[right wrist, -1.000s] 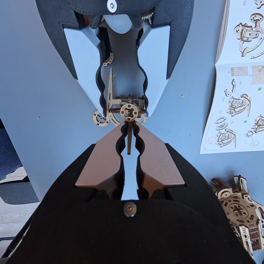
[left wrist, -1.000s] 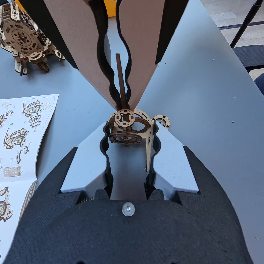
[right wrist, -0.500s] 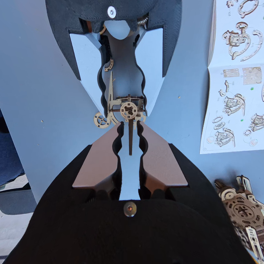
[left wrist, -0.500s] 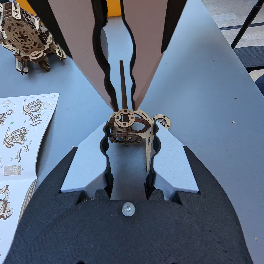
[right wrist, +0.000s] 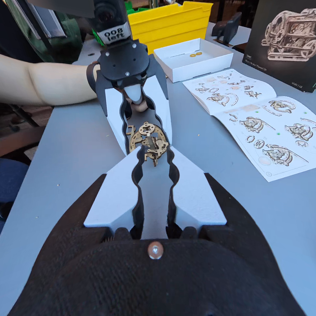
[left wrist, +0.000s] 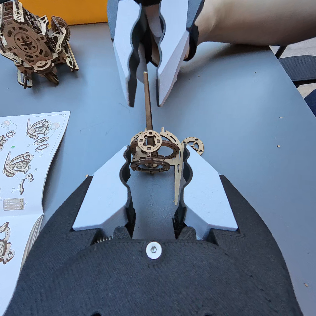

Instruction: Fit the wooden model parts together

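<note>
The small wooden assembly (left wrist: 152, 152) is held just above the grey table (left wrist: 239, 136), clamped between the tips of the left gripper (left wrist: 154, 152), whose jaws are closed on its sides. A thin wooden rod (left wrist: 147, 102) is seated in the hub of the round slotted disc (left wrist: 149, 140) and projects away from the left gripper. The right gripper (left wrist: 144, 104) is seen opposite, jaws parted on either side of the rod's free end, with no contact visible. A loose wooden wheel (left wrist: 194, 145) lies on the table just beside the assembly. An open instruction booklet (left wrist: 25, 162) is noted to one side, a larger finished wooden model (left wrist: 32, 42) beyond it. In the right wrist view, a white tray (right wrist: 193, 58), a yellow bin (right wrist: 167, 22) and a dark product box (right wrist: 282, 39) are recorded farther back.
</note>
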The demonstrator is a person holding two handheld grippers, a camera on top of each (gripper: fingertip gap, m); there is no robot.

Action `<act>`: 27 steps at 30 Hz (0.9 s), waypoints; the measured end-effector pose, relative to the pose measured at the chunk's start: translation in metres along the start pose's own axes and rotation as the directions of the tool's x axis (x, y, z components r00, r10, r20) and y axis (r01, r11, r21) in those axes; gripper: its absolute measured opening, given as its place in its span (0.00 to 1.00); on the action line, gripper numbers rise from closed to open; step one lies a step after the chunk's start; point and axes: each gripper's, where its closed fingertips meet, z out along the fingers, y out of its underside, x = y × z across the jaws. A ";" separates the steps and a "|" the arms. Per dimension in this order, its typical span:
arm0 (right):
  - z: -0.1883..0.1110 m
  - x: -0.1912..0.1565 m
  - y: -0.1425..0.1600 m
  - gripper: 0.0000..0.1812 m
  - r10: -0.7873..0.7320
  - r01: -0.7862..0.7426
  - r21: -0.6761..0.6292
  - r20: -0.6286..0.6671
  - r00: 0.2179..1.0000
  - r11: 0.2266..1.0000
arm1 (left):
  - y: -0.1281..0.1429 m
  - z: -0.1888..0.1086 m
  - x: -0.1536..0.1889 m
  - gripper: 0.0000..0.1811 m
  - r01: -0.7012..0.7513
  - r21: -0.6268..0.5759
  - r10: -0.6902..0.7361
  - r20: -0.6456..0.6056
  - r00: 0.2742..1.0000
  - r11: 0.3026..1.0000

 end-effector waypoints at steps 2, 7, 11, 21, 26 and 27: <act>0.005 -0.002 0.001 0.12 -0.033 0.033 -0.006 0.003 0.999 0.999 | 0.000 0.000 0.000 0.33 -0.002 0.000 0.002 0.000 1.000 1.000; 0.010 -0.005 -0.005 0.07 -0.008 0.006 0.054 0.029 1.000 0.999 | 0.000 0.000 0.000 0.33 -0.005 0.000 0.005 0.001 1.000 1.000; 0.008 -0.005 -0.011 0.01 0.029 -0.033 0.095 0.036 0.999 0.995 | 0.000 0.000 0.000 0.33 -0.002 0.000 0.002 -0.003 1.000 1.000; 0.008 -0.017 -0.028 0.01 -0.176 0.177 -0.150 0.025 0.984 0.973 | 0.000 0.000 0.001 0.33 -0.005 0.000 0.005 -0.002 1.000 1.000; 0.011 -0.017 -0.032 0.01 -0.241 0.245 -0.307 0.051 0.969 0.920 | 0.000 -0.001 0.001 0.33 -0.005 0.000 0.005 -0.004 1.000 1.000; 0.013 -0.017 -0.032 0.01 -0.245 0.250 -0.309 0.057 0.968 0.918 | 0.000 -0.001 0.001 0.33 -0.005 0.000 0.005 -0.005 1.000 1.000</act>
